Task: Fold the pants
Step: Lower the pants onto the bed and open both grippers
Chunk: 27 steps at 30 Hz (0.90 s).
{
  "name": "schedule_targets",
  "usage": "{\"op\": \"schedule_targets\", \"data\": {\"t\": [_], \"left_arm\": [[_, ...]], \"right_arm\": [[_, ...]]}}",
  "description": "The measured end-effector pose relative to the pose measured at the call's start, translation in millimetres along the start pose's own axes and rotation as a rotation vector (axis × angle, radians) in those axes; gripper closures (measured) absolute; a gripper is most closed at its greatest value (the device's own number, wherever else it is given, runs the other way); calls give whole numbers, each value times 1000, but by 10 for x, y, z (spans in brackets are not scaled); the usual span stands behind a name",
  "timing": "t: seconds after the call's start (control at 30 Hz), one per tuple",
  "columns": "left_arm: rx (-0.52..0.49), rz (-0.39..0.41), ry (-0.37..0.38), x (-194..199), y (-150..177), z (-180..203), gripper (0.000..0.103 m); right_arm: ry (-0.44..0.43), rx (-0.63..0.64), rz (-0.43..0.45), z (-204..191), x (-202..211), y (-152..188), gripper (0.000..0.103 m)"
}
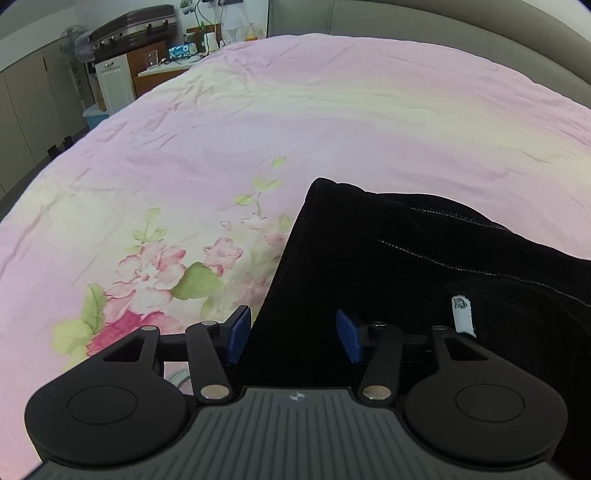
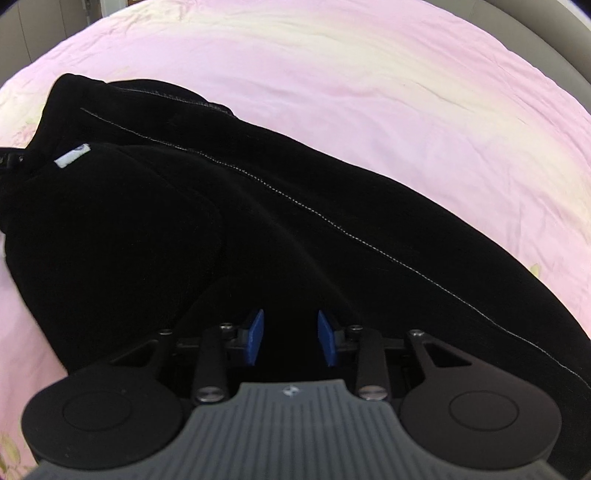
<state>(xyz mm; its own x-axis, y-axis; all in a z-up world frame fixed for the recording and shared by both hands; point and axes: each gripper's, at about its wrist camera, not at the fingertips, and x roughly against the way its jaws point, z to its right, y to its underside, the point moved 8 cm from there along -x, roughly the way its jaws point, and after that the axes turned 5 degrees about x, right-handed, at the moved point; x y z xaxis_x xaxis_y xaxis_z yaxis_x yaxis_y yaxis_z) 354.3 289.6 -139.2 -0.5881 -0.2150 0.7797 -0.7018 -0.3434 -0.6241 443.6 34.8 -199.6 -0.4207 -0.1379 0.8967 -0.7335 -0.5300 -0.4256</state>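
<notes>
Black pants (image 1: 406, 266) lie bunched on a pink floral bed cover (image 1: 295, 110), with pale stitching lines and a small white label (image 1: 462, 314) showing. My left gripper (image 1: 293, 336) hangs over the pants' left edge. Its blue pads stand wide apart with black cloth below and between them, and they do not press on it. In the right wrist view the pants (image 2: 258, 221) fill most of the picture and the label (image 2: 72, 156) is at the far left. My right gripper (image 2: 290, 338) points down into the cloth. Its pads stand closer together, with their inner faces bare.
The bed cover (image 2: 369, 74) stretches wide beyond the pants. A grey padded headboard (image 1: 443, 22) runs along the far side. Past the bed's left edge stand a white cabinet (image 1: 114, 85), a dark suitcase (image 1: 133, 27), a fan (image 1: 75, 42) and a cluttered desk.
</notes>
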Motion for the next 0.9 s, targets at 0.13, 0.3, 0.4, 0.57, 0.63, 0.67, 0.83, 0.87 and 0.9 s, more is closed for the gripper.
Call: {"op": "schedule_targets", "data": {"t": [0.13, 0.3, 0.4, 0.57, 0.63, 0.67, 0.83, 0.87, 0.9], "left_arm": [[71, -22, 30, -228, -47, -3, 42], [41, 18, 13, -44, -63, 6, 35], [4, 68, -16, 255, -62, 47, 35], [-61, 104, 18, 863, 66, 230, 35], [-103, 101, 60, 1078, 168, 349, 35], [-127, 97, 85, 1178, 236, 417, 35], [-227, 49, 233, 1472, 661, 747, 35], [-240, 33, 252, 1496, 761, 806, 36], [-249, 22, 266, 1517, 851, 858, 38]], "right_arm": [[18, -37, -26, -1, -202, -105, 70], [38, -47, -28, 9, -171, -139, 70], [55, -66, 3, 44, 11, -73, 71], [65, -133, 69, 118, 413, 138, 69], [60, -151, 97, 138, 611, 273, 69], [58, -152, 114, 137, 709, 345, 69], [42, -186, 166, 218, 1123, 854, 69], [42, -195, 169, 248, 1174, 963, 69], [44, -204, 173, 278, 1220, 1079, 69]]}}
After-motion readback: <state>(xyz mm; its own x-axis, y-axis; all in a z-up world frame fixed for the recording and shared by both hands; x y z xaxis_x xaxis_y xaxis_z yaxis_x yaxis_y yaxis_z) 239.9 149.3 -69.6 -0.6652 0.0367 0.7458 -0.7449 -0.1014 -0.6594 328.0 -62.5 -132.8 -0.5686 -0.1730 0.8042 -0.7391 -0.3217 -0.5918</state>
